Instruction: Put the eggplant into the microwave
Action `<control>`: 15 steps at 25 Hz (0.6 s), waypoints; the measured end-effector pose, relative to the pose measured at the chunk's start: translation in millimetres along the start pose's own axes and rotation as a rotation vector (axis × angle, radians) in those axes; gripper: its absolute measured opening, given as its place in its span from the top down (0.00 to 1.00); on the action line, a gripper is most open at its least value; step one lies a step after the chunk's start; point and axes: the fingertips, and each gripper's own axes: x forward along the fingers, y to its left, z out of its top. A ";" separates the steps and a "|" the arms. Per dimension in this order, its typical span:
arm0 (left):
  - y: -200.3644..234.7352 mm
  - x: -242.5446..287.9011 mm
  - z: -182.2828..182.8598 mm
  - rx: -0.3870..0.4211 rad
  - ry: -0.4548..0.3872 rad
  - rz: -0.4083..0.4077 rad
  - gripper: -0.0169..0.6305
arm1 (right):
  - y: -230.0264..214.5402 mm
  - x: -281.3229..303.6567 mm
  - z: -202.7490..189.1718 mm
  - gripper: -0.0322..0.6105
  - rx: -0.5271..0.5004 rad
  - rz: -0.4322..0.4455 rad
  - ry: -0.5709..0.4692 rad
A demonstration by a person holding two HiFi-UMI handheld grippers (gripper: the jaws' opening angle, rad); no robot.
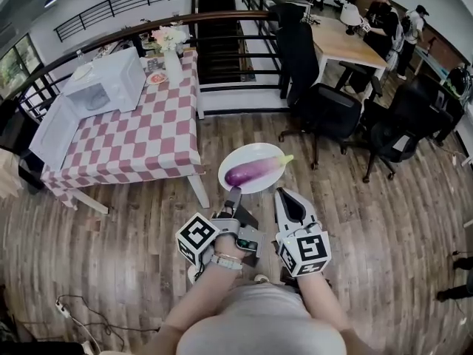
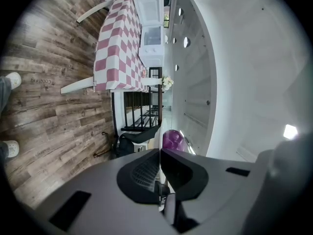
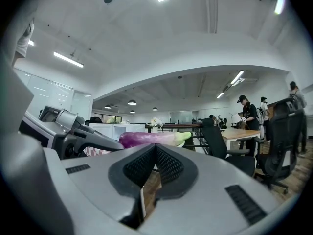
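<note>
Purple eggplant (image 1: 255,171) lies on a white plate (image 1: 240,156) that we see held above the wood floor (image 1: 111,242). Left gripper (image 1: 236,191) pinches the plate's near rim, jaws nearly together. Right gripper (image 1: 280,192) pressed together, empty, just beside the rim. Microwave (image 1: 103,87), door open, sits well apart on a checkered table (image 1: 140,143).

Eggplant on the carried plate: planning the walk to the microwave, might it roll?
It could roll: the eggplant is rounded, glossy, loose on a smooth plate the left gripper pinches at its rim. It looks firm, unlikely to flop.
</note>
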 end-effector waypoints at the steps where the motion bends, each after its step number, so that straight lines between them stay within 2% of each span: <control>1: -0.6 -1.7 5.6 0.001 -0.002 0.003 0.95 | 4.7 3.5 1.0 0.91 0.004 0.001 -0.001; 15: -9.4 -23.5 88.4 -0.006 -0.074 0.009 0.95 | 66.4 55.6 11.8 0.91 0.015 0.056 -0.002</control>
